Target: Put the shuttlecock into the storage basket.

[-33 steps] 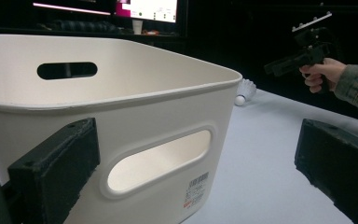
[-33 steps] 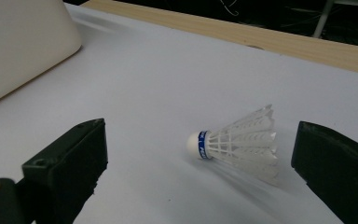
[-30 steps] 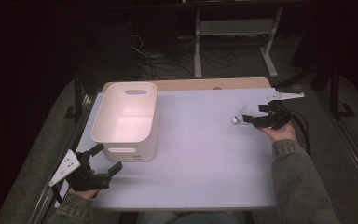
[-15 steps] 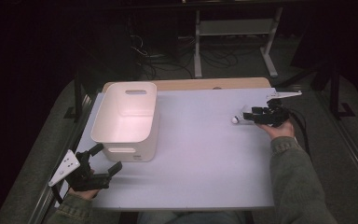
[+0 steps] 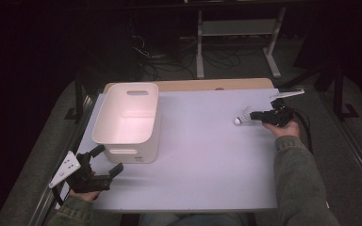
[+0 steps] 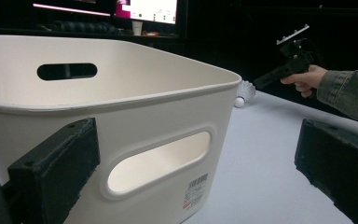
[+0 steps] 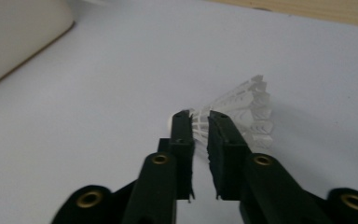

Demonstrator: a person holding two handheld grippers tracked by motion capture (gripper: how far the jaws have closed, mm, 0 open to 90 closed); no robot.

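While grip is fresh: shuttlecock (image 7: 235, 119) right of bin (image 5: 128, 120).
Right hand-held gripper (image 7: 200, 122): jaws just closing, pinching skirt.
Left hand-held gripper (image 5: 107, 160): wide, empty.
Risk: skirt crushes, slips.

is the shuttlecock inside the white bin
No, the shuttlecock lies on the table well to the right of the white bin, between the right tongs.

I am viewing a smooth, matt white plastic bin (image 5: 127, 120) sitting on a matt, pale tabletop (image 5: 202, 165) edged with bare wood. I am seeing the shuttlecock (image 7: 242, 116) showing a white plastic lattice skirt, and the right gripper (image 7: 200, 122) showing rough, matt black pads with brass-coloured screws.
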